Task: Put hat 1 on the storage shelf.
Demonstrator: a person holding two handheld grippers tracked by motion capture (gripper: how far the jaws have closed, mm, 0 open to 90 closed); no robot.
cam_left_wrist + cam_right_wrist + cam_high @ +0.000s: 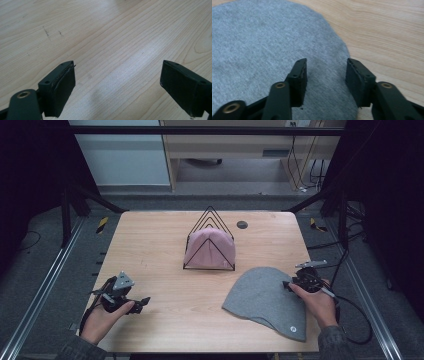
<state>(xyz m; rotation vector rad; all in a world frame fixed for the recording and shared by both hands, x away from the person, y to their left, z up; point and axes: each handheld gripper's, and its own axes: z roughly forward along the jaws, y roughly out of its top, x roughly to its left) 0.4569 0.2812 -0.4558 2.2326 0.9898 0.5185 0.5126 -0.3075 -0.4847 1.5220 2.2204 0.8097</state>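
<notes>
A grey knit hat (pixel 265 300) lies flat on the wooden table (pixel 150 250) at the front right. My right gripper (pixel 289 285) hovers at its right edge. In the right gripper view the jaws stand partly apart (pixel 327 60) just over the grey hat (pixel 262 37), its rim running under the right jaw, with no fabric pinched. A pink hat (pixel 210 249) sits in a black wire rack (pixel 212 217) at the table's middle. My left gripper (pixel 142 302) rests low at the front left, its jaws wide open (pixel 117 62) over bare wood.
A small black round cap (pixel 242 224) is set into the table behind the rack. Metal rails run along both sides of the table, and a cable trails from the right gripper off the right edge.
</notes>
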